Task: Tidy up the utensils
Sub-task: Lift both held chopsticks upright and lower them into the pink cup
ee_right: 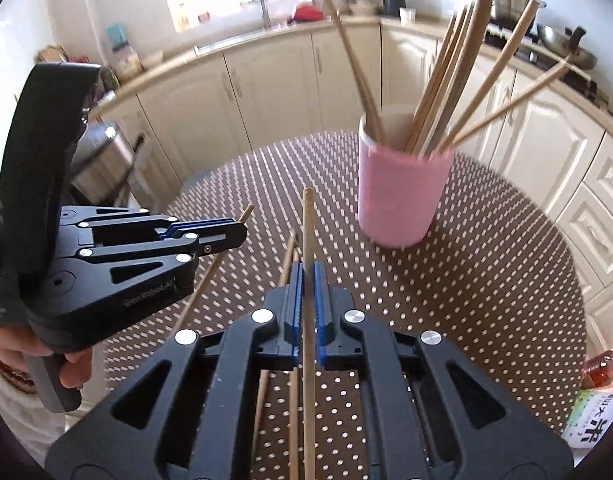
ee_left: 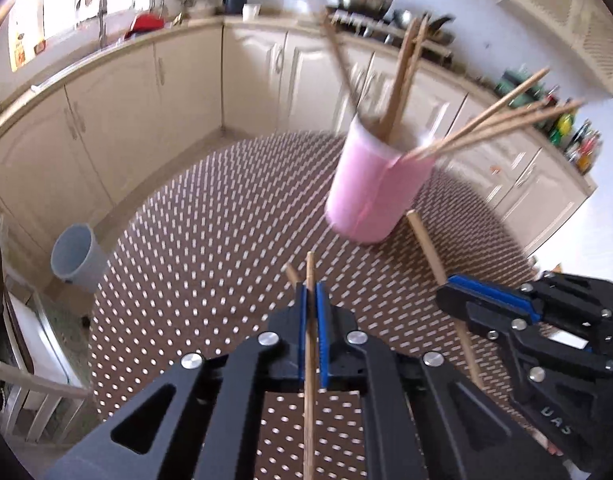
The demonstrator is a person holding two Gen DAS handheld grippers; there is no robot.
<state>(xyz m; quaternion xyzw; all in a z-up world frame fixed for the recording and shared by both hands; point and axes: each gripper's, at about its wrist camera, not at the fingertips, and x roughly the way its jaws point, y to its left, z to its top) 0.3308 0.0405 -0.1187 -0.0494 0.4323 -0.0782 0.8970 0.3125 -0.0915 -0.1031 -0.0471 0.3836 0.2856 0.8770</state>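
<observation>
So the biggest thing here is the round table with a brown cloth covered in white dots point(ee_left: 210, 248), cream kitchen cabinets point(ee_left: 186, 92) curving behind it. Down on the floor to the left of the table there's a pale blue plastic bin point(ee_left: 76, 254).

On the table sits a pink cylindrical cup with a white rim point(ee_right: 402, 196), already stuffed with a bunch of wooden chopsticks point(ee_right: 446, 80) fanning out at all angles. In the left wrist view it's pretty motion-blurred.

Both tools are busy. The left gripper point(ee_left: 311, 304) is clamped down on a single light wooden chopstick point(ee_left: 309, 360), which runs right between the blue pads and pokes out past the tips. The right gripper point(ee_right: 309, 280) is doing the same thing, squeezed onto its own pale wooden chopstick point(ee_right: 307, 232), tip pointing roughly toward the cup but well short of it.

Under the right gripper a couple of loose wooden chopsticks point(ee_right: 287, 256) lie on the cloth.
</observation>
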